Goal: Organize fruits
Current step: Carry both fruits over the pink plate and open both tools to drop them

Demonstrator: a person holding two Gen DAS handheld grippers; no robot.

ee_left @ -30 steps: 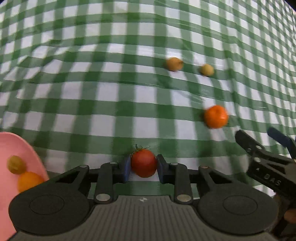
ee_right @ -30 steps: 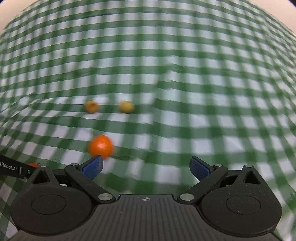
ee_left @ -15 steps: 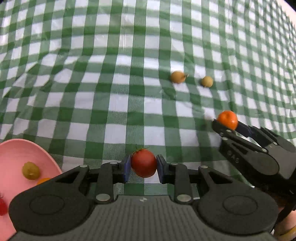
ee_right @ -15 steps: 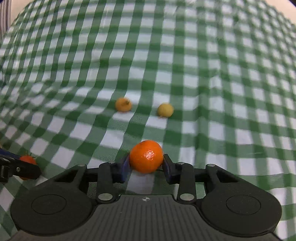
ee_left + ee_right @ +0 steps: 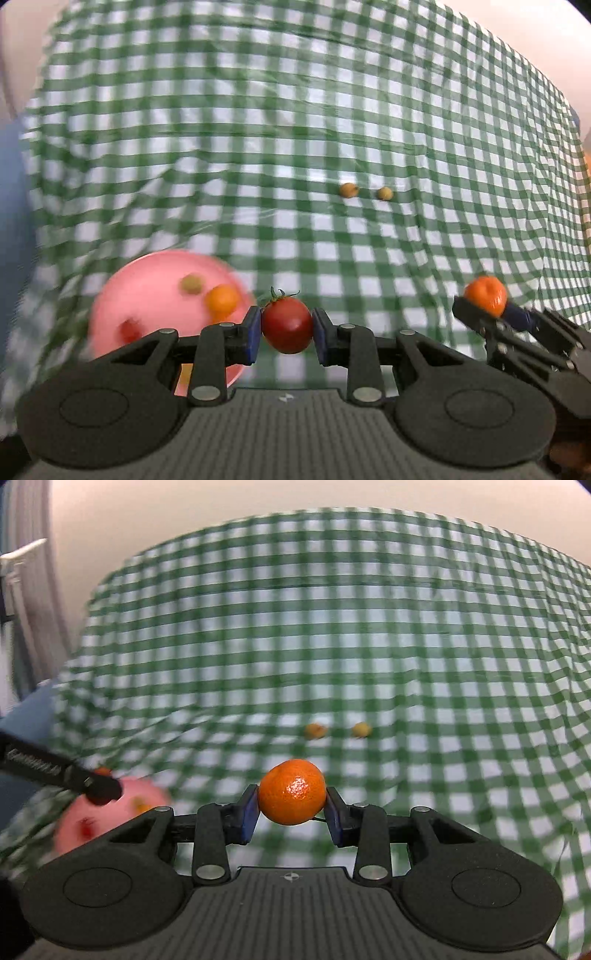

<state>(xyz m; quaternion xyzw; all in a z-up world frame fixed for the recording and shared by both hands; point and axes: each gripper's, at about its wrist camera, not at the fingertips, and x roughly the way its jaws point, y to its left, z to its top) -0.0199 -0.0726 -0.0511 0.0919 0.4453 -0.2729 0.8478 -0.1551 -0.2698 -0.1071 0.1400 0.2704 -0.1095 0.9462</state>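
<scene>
My left gripper point(image 5: 287, 325) is clamped on the tomato point(image 5: 287, 325); my right gripper point(image 5: 291, 792) is clamped on the mandarin point(image 5: 291, 792), both lifted off the cloth point(image 5: 332, 129). This looks like the carry step. Next, I judge, each goes over the pink plate point(image 5: 147, 280), low left, and lets go gently there. Farther out, two small fruits point(image 5: 348, 190) wait.

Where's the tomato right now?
The tomato is clamped in the left gripper, centre-bottom of the left wrist view, off the cloth, just right of the pink plate. The right gripper holds the orange to its right.
</scene>
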